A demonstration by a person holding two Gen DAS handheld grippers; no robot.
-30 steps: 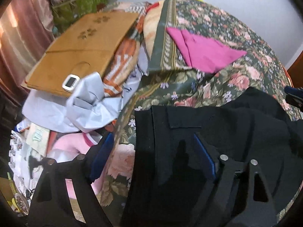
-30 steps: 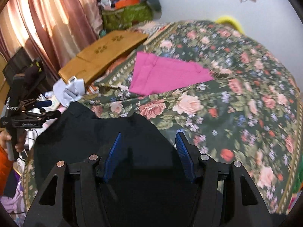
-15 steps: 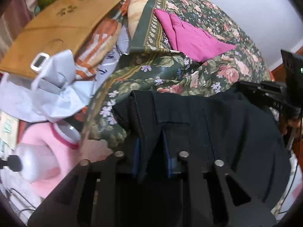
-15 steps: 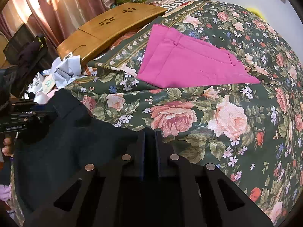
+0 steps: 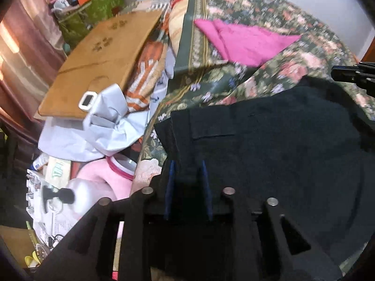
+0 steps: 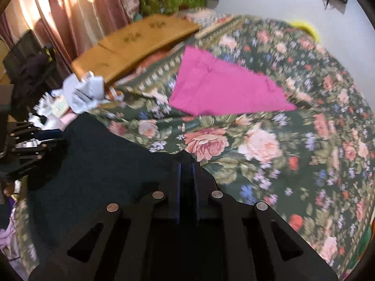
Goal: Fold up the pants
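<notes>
Black pants (image 5: 269,149) lie spread on a floral bedspread (image 6: 269,145). My left gripper (image 5: 187,166) is shut on the waistband end of the black pants, with cloth pinched between its blue pads. My right gripper (image 6: 186,166) is shut on the other edge of the black pants (image 6: 98,161), near a large rose print. Each gripper shows at the edge of the other's view: the right one (image 5: 351,75) and the left one (image 6: 28,142). The pants look slightly lifted at both held edges.
Folded magenta pants (image 6: 222,93) lie further back on the bed, also in the left wrist view (image 5: 246,39). A wooden lap table (image 5: 100,63), crumpled grey bag (image 5: 105,126) and pink clutter (image 5: 100,180) sit beside the bed's left edge. Curtains (image 6: 58,18) hang at the left.
Both grippers went from open above the black pants to shut on their edges. Since then both have drawn back and raised a little with the cloth held.
</notes>
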